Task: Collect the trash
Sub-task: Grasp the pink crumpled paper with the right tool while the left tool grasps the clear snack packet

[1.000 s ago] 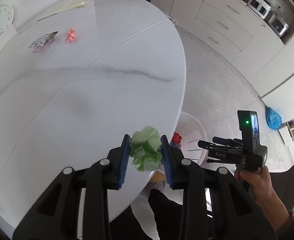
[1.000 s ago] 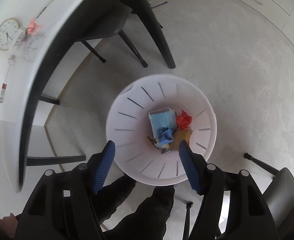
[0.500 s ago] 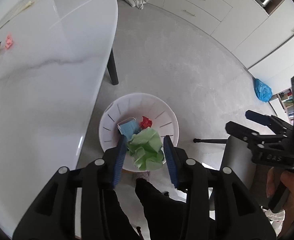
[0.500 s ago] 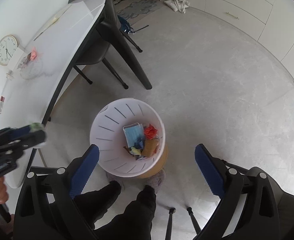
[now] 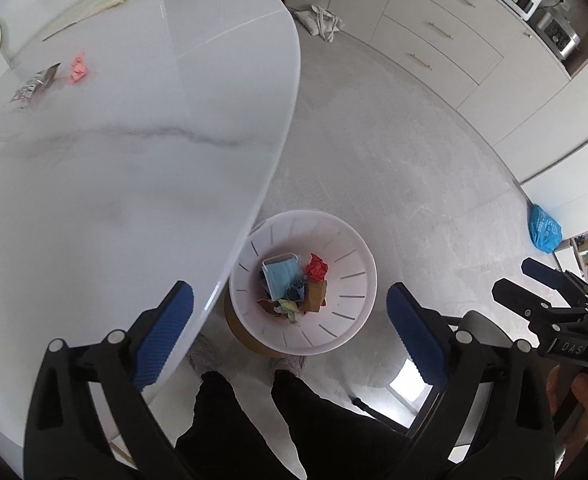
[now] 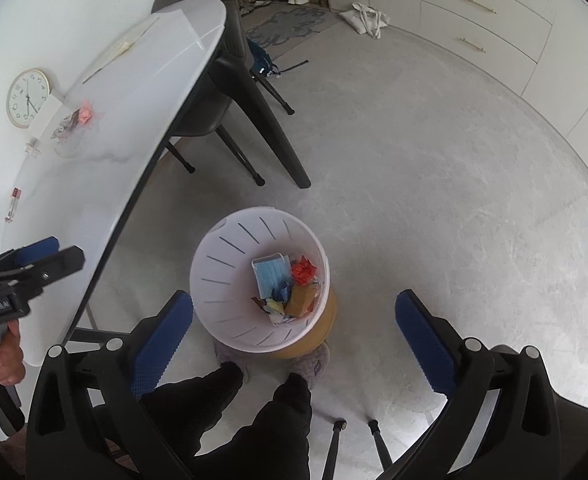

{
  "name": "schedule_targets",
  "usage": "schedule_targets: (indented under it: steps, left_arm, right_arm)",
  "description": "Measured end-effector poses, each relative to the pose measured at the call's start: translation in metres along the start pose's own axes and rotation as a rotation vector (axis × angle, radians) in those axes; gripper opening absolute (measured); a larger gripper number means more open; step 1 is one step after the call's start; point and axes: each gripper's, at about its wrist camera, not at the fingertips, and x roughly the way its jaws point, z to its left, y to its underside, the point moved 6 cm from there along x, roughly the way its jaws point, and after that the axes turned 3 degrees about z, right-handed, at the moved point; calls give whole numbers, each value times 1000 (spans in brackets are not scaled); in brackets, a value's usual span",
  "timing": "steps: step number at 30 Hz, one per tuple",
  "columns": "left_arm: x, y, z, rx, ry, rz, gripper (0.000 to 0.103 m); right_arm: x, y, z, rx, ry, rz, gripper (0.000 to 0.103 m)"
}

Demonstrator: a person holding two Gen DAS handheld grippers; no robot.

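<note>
Both claws pointed steeply down, nothing between the pads. Left claw (image 5: 290, 322): jaws opening, already wide, its left pad over the table (image 5: 114, 168) edge, its right pad over floor. Right claw (image 6: 294, 328): jaws opening too, spread wide, above the floor. My legs (image 6: 254, 412) and slippers (image 6: 313, 360) showed below both, dark against the grey floor (image 6: 433, 184).

Just past my feet stood the bin (image 6: 214, 264), white with slotted walls, on a tan base, partly under the table rim in the left view. Inside lay the trash: a blue mask (image 6: 272, 276), a red wad (image 6: 303, 270), a brown scrap (image 6: 301, 300) and mixed small pieces, all at the bottom; a green wad I could not make out for certain.

Farther off, on the table, a pink wad (image 5: 80, 68) lay just beside a wrapper (image 5: 34, 86), both well apart from the bin. A clock (image 6: 28, 98) hung on the wall beyond. Dark chair (image 6: 214, 92) stood tucked at the table's far side; drawers (image 6: 485, 12) lined the back wall.
</note>
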Motion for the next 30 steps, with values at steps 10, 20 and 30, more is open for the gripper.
schedule_targets:
  steps: [10,20,30]
  left_arm:
    - [-58,-18,97,-220,-122,-127,94]
    - [-90,-51,248,-401,-230,-219,94]
    - [-66,-105,352,-313,-255,-188,94]
  right_arm:
    - [-11,-54,82,-187,-90,-67,100]
    - [31,-159,249,-377,-173,-113,100]
    - [162,-259,405,-436,-121,-33,100]
